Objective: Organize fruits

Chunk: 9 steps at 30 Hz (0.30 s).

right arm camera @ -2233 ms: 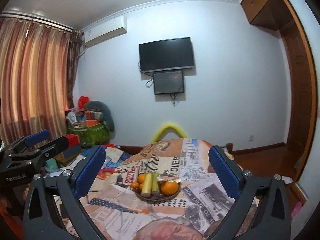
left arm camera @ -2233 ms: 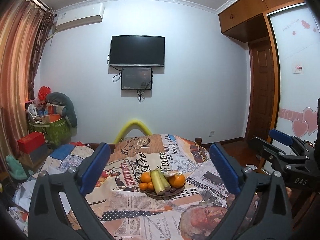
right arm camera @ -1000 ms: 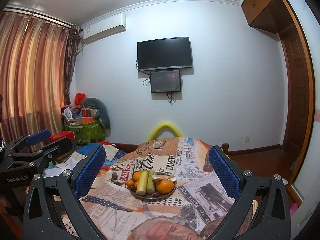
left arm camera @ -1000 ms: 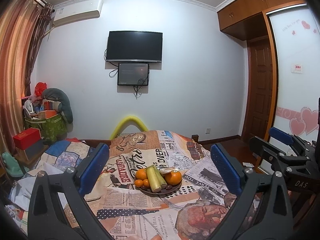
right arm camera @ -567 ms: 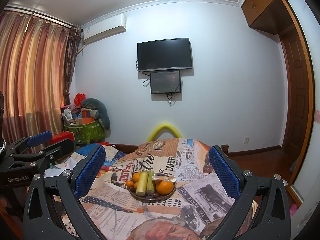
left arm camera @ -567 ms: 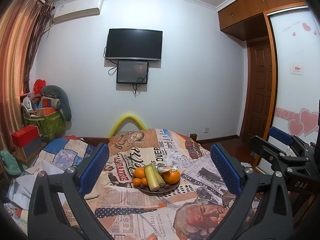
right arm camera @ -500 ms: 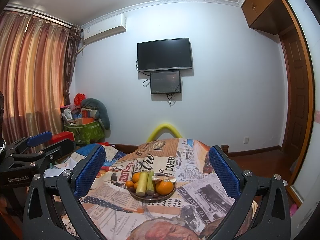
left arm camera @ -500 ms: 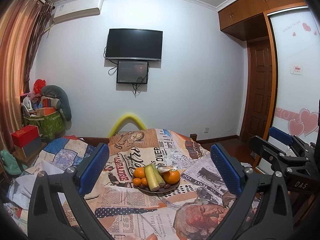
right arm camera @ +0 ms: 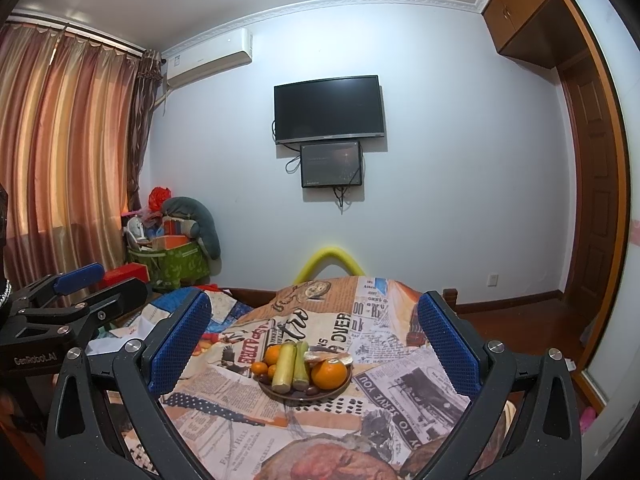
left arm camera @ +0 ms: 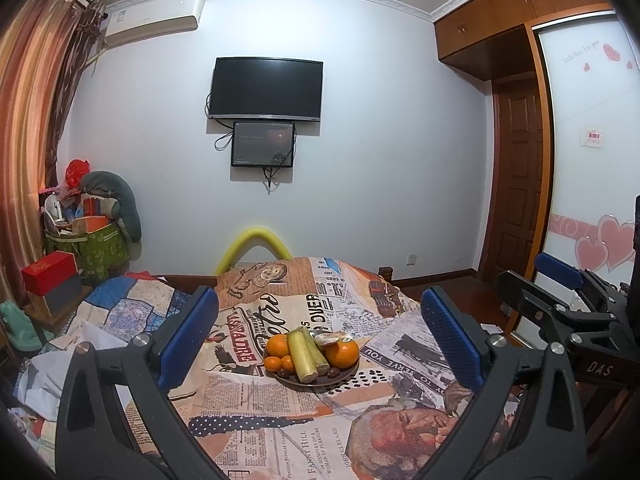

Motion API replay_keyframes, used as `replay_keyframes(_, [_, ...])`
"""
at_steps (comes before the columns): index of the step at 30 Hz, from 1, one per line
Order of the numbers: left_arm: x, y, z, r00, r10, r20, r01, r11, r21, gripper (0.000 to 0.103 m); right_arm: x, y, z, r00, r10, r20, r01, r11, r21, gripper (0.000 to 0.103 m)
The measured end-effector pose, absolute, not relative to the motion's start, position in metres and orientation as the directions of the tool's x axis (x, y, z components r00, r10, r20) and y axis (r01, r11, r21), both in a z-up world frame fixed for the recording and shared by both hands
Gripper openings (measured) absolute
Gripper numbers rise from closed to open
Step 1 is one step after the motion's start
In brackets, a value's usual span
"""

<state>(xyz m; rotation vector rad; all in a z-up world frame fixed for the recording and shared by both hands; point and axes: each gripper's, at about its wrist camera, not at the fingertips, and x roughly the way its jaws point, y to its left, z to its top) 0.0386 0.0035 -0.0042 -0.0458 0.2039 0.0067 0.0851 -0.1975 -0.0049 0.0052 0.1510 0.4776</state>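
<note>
A dark round plate point(left arm camera: 342, 376) sits on a newspaper-print cloth and holds several oranges point(left arm camera: 341, 353), two pale green-yellow sticks point(left arm camera: 301, 354), small dark fruits and a wrapped item. The plate also shows in the right wrist view point(right arm camera: 340, 390) with a big orange point(right arm camera: 329, 374) and the sticks point(right arm camera: 285, 366). My left gripper point(left arm camera: 320, 336) is open and empty, held back from the plate. My right gripper point(right arm camera: 314, 338) is open and empty, also short of the plate. Each gripper shows at the edge of the other's view.
The cloth-covered table point(left arm camera: 280, 440) fills the foreground. A yellow foam arch point(left arm camera: 258, 242) stands behind it. A green bag point(left arm camera: 96, 250) of clutter and a red box point(left arm camera: 50, 272) stand at the left wall. A door point(left arm camera: 516, 176) is at the right.
Both views have tilted slightly, so the plate sits a little higher and nearer. In the last half second nothing has visibly moved. Both grippers stay open.
</note>
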Motion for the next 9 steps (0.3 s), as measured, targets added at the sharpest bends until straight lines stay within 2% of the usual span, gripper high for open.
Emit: replay_keyframes(9, [0.0402,-0.0003,-0.0084,0.979,-0.006,-0.206,-0.001,0.999,-0.035,0.103,0.0875,-0.1973,-0.0050,0.876,0.459,-0.149,-0.458,0.888,0.042,0.103])
